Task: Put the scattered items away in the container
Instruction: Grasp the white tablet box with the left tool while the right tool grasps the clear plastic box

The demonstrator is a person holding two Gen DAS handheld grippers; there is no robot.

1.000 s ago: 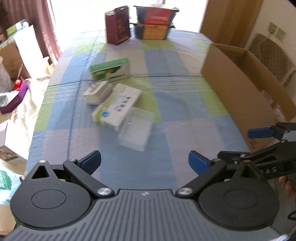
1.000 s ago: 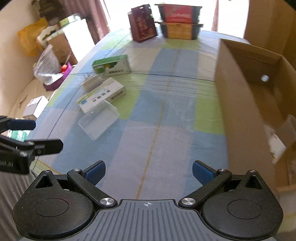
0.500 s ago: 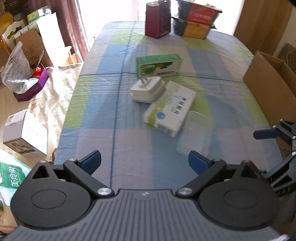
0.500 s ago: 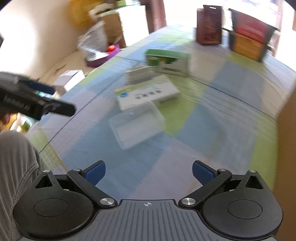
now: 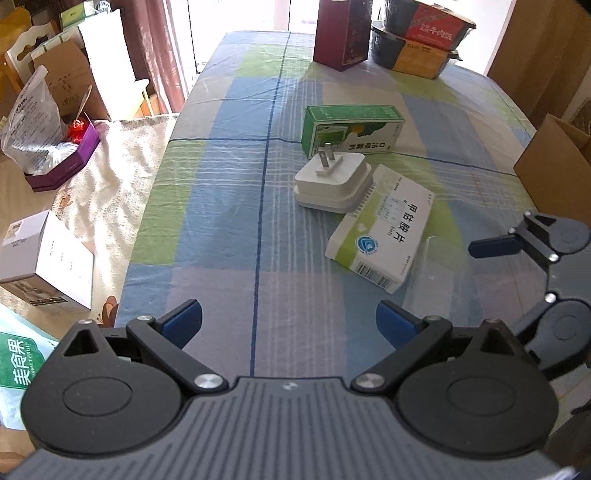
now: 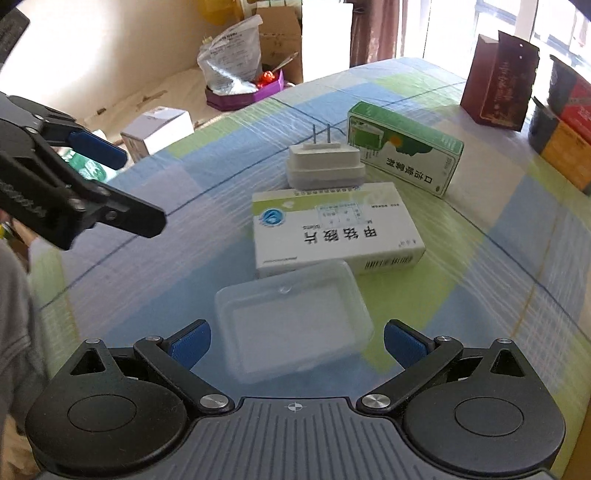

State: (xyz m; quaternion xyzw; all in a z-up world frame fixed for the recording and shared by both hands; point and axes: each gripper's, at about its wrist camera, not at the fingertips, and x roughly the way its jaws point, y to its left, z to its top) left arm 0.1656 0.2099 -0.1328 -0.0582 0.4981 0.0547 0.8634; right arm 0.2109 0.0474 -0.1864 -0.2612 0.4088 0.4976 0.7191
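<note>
Four loose items sit bunched on the checked tablecloth (image 5: 221, 206) ahead of me. Nearest my right gripper (image 6: 297, 341) is a clear plastic box (image 6: 295, 325), lying flat between its blue fingertips (image 6: 190, 345); the jaws are spread wide and I cannot tell whether either pad touches the box. Just beyond it, touching its far edge, lies a white medicine box (image 6: 332, 229) with a green stripe, flat on the cloth. A white plug adapter (image 6: 325, 168) stands against that box's far side, prongs up. Behind the adapter a green medicine box (image 6: 404, 153) rests on its long side.

My left gripper (image 5: 290, 323) is held over bare cloth, well apart from the items, jaws wide and empty. From its camera the cardboard container (image 5: 554, 162) shows at the right edge of the table. At the far end stand a dark red carton (image 5: 341, 33) and two stacked food tubs (image 5: 417, 40).
</note>
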